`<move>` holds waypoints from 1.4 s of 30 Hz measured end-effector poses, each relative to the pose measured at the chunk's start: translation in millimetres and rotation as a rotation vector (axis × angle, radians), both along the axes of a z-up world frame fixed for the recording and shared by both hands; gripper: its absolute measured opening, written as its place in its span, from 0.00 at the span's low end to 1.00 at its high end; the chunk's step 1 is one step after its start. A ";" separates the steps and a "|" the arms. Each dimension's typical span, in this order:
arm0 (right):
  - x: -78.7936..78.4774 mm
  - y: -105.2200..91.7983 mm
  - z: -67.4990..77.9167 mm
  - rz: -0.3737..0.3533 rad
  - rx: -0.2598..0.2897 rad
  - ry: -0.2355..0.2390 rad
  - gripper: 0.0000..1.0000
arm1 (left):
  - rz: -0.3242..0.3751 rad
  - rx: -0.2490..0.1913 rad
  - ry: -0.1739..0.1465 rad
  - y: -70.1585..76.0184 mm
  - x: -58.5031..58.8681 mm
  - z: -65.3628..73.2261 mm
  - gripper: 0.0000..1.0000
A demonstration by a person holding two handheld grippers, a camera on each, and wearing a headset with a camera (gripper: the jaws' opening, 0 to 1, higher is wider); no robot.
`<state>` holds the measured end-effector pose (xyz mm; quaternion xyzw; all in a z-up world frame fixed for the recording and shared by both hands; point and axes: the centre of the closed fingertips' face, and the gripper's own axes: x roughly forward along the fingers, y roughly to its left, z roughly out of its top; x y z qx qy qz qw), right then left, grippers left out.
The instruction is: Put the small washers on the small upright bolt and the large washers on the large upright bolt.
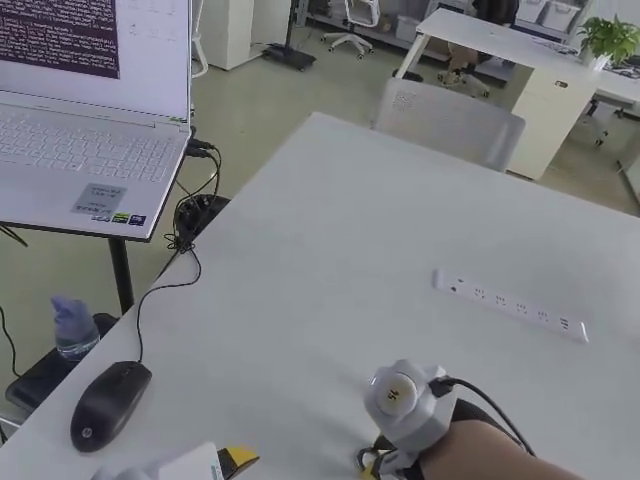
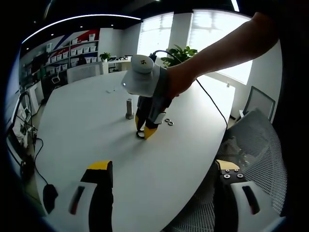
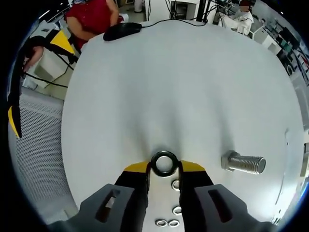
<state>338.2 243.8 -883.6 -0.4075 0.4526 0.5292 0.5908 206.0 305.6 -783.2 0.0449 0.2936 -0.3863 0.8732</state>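
Washers are mostly still loose: four small washers [image 3: 176, 184] lie flat on the table [image 3: 159, 87] just beneath my right gripper [image 3: 164, 166]. Its jaws pinch the large washer [image 3: 164, 153] by its rim, low at the table. My left gripper [image 2: 163, 166] hangs back, well apart, jaws spread and empty. The large bolt [image 3: 244, 163] stands near the held washer, head down, shank bare, so I judge nothing is threaded yet. I cannot make out a small bolt. The held washer lies level, hole upward, its axis parallel to the bolt's vertical long axis, whose threaded end points up.
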 end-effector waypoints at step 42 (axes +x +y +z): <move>-0.7 -11.5 21.0 0.011 -0.089 0.071 0.22 | -0.003 0.005 0.017 0.2 -11.9 -2.2 0.80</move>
